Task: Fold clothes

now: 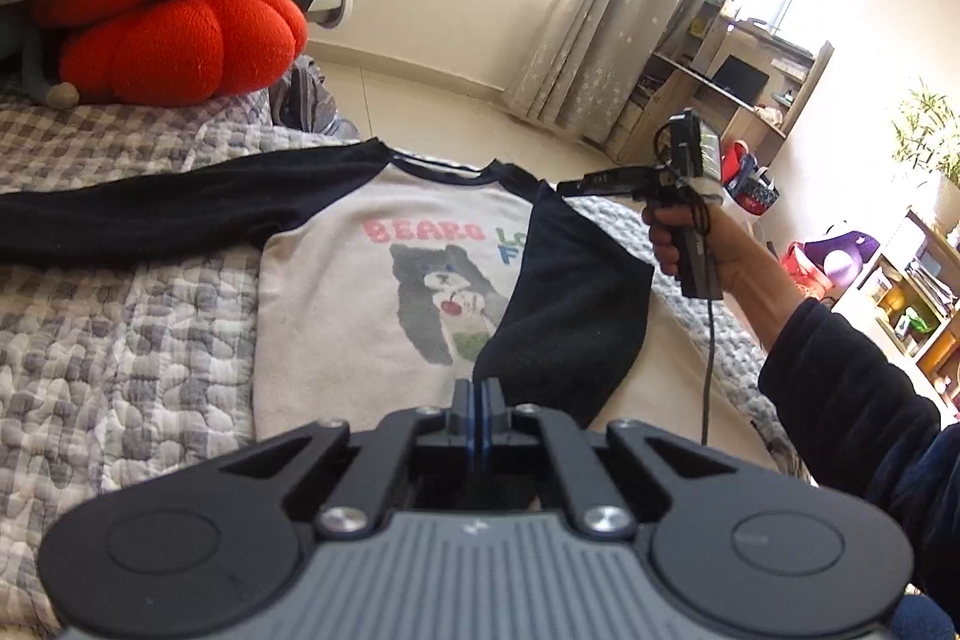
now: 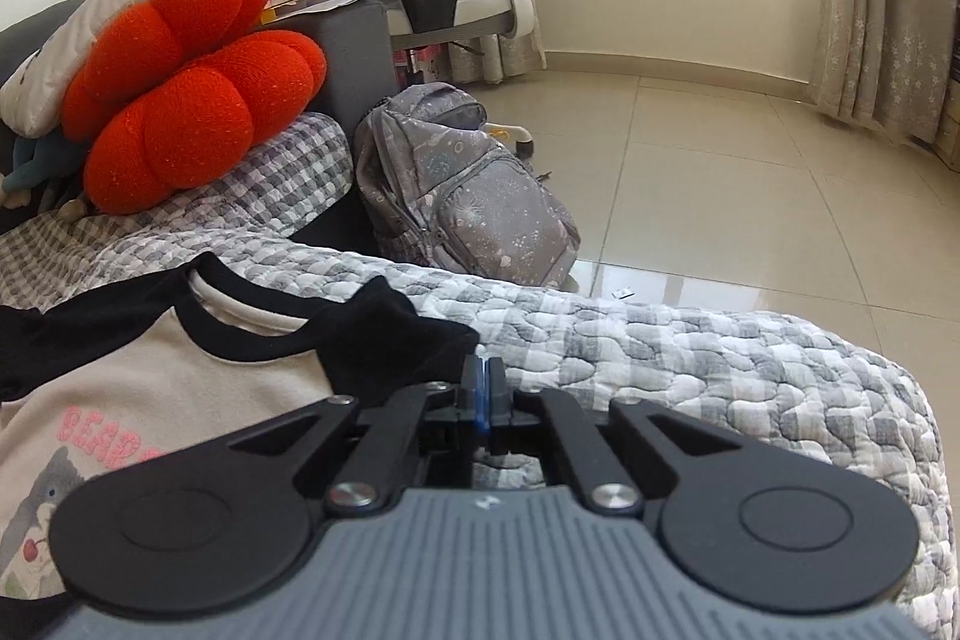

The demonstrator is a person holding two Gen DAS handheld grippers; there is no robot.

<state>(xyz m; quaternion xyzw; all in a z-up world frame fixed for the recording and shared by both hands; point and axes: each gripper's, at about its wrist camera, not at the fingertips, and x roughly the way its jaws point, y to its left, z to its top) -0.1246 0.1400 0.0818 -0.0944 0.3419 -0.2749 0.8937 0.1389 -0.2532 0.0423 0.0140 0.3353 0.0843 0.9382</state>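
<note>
Both jaws pinched together: left gripper on the folded sleeve, right gripper at the shirt shoulder. Could slip, undoing the fold.

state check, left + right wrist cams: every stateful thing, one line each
shirt: face up on the quilt, one sleeve folded across the chest, other sleeve stretched out
left gripper: shut, nothing visibly clamped
right gripper: shut, tips at the folded sleeve's shoulder, grip unclear
backpack: upright on floor, top pocket unzipped
</note>
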